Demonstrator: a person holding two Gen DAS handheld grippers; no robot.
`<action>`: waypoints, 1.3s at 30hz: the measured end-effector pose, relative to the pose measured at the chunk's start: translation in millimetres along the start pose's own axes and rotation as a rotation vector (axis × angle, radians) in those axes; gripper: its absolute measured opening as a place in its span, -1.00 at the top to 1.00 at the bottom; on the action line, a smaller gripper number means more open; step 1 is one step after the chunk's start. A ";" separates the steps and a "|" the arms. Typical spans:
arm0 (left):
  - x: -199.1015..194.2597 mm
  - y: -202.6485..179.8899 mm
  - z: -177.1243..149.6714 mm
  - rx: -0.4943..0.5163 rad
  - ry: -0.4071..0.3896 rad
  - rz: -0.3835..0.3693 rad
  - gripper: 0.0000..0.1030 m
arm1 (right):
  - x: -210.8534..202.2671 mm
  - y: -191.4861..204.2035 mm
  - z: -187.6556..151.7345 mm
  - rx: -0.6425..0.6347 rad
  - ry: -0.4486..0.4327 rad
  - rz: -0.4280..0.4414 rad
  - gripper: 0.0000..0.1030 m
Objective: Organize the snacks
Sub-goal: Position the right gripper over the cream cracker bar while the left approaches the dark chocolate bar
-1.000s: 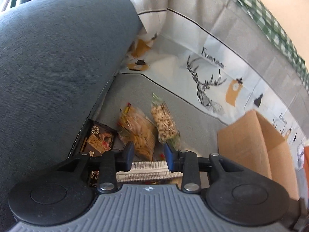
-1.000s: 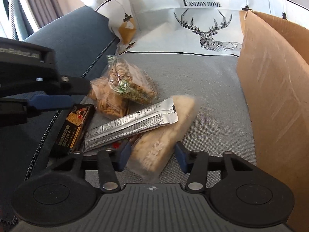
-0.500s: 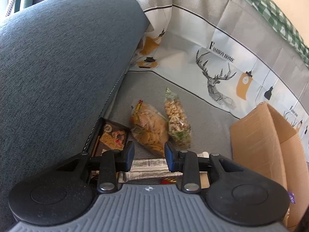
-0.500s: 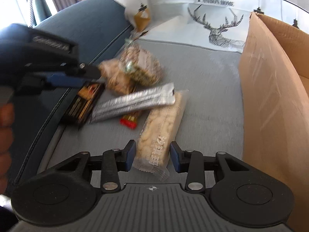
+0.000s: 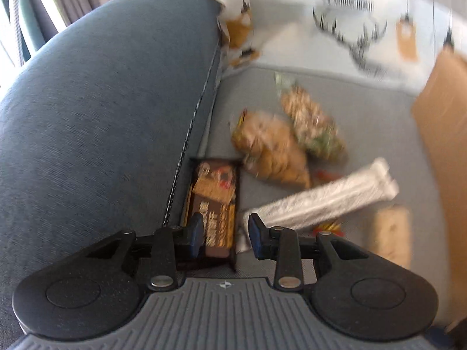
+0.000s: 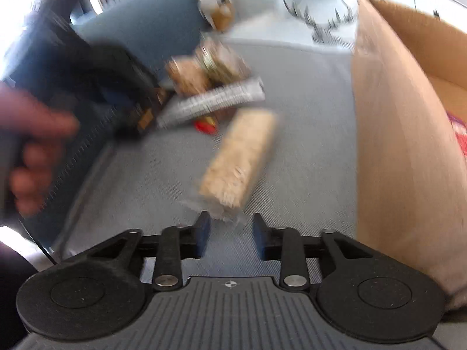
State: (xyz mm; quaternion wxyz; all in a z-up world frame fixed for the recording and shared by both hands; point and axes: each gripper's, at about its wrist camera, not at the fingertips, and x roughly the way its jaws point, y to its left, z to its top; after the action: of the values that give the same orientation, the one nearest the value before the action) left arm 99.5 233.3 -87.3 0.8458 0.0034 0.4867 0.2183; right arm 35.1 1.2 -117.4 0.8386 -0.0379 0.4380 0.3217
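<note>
Snacks lie on a grey sofa seat. My left gripper [image 5: 224, 233] hangs open just over a dark chocolate box [image 5: 216, 201] wedged against the armrest, and its pads do not press on it. A silver stick pack [image 5: 321, 201], a biscuit bag [image 5: 271, 148] and a nut-mix bag [image 5: 315, 128] lie beyond. My right gripper [image 6: 230, 230] has its jaws opening. The crinkled near end of a pale cracker pack [image 6: 242, 157] sits at its fingertips, free of the pads. Everything is motion-blurred.
An open cardboard box [image 6: 394, 145] stands close on the right, with something pink inside [image 6: 461, 134]. The blue armrest [image 5: 102, 116] walls the left side. A hand [image 6: 35, 145] holds the left gripper. A deer-print cloth [image 5: 350, 29] covers the backrest. A small red wrapper [image 6: 205, 125] lies under the silver pack.
The left gripper swung down and over to the dark box. The right gripper closed on the pale pack, dragged it out from under the silver stick, then widened and backed away.
</note>
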 end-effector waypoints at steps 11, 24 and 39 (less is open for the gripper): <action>12.7 -12.4 -12.3 0.167 0.025 0.110 0.19 | 30.2 16.7 9.7 -0.047 -0.058 -0.047 -0.49; 1.4 -14.0 -8.1 0.091 -0.003 0.102 0.76 | 27.0 2.5 6.5 -0.024 -0.054 -0.061 0.17; -49.8 13.1 -24.1 -0.040 -0.115 -0.148 1.00 | -7.1 9.3 -11.7 -0.072 -0.052 -0.049 0.21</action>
State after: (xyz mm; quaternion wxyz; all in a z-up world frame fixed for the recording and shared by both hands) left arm 53.4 221.6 -56.2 0.8862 -0.0366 0.4317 0.1643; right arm 18.6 0.9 -117.1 0.8555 -0.0703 0.4031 0.3174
